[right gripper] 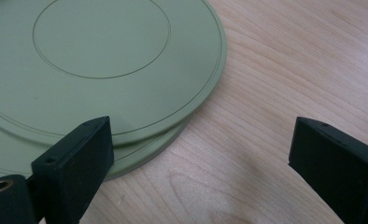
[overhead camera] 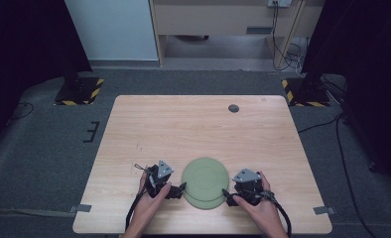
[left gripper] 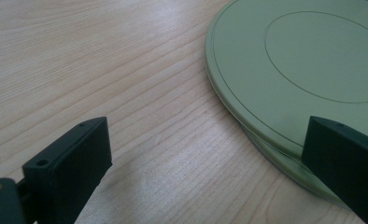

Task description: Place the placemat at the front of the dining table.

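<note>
Two flat green plates lie stacked near the table's front edge, the upper plate (overhead camera: 204, 175) shifted a little back off the lower plate (overhead camera: 207, 203). My left gripper (overhead camera: 181, 189) rests open at their left rim. In the left gripper view the upper plate (left gripper: 303, 70) and the lower plate's rim (left gripper: 285, 164) lie beside the right jaw of my left gripper (left gripper: 208, 156), with bare wood between the jaws. My right gripper (overhead camera: 228, 195) stands open at the right rim. In the right gripper view, my right gripper (right gripper: 201, 156) has its left jaw over the upper plate (right gripper: 102, 60) and the lower plate (right gripper: 147, 150).
The wooden table (overhead camera: 193, 129) carries a small grey round cap (overhead camera: 233, 108) at the back right. Black stands on hazard-striped bases (overhead camera: 79, 91) flank the far corners. Cables (overhead camera: 342, 148) run over the grey floor at the right.
</note>
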Tool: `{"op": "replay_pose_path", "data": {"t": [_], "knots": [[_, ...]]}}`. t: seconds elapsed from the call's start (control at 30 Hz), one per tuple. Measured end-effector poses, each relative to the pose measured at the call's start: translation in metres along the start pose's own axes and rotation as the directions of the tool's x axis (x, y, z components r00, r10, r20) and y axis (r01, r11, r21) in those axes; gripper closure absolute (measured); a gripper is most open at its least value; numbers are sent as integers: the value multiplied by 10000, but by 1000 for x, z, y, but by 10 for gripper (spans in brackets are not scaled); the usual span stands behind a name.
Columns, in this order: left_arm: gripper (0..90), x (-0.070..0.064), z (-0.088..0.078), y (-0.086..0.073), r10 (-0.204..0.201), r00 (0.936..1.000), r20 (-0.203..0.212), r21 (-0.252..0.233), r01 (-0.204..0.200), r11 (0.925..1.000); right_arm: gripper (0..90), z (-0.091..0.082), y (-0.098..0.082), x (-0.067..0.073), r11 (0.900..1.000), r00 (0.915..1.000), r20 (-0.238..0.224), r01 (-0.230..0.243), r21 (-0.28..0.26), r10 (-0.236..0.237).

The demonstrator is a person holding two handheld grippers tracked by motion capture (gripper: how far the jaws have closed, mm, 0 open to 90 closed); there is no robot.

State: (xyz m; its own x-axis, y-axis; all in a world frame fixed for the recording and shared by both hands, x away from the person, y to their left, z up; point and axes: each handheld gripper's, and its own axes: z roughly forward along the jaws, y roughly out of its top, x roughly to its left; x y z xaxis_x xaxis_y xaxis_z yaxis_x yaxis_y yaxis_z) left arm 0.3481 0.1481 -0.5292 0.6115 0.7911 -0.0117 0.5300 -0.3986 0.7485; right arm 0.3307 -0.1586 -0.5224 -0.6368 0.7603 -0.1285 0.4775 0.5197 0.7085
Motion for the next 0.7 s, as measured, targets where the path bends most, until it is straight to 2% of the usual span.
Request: {"op": "replay_pose_path", "data": {"t": [0.47,0.7], "knots": [[0,0,3,0,-56,9999,-109,-114,55,9999,24,4,3,-2,9997,9988,416,-241,-68,243],[0,2,3,1,-123,9999,-76,-34,123,9999,43,4,3,-3,9996,9988,419,-251,-84,254]]}}
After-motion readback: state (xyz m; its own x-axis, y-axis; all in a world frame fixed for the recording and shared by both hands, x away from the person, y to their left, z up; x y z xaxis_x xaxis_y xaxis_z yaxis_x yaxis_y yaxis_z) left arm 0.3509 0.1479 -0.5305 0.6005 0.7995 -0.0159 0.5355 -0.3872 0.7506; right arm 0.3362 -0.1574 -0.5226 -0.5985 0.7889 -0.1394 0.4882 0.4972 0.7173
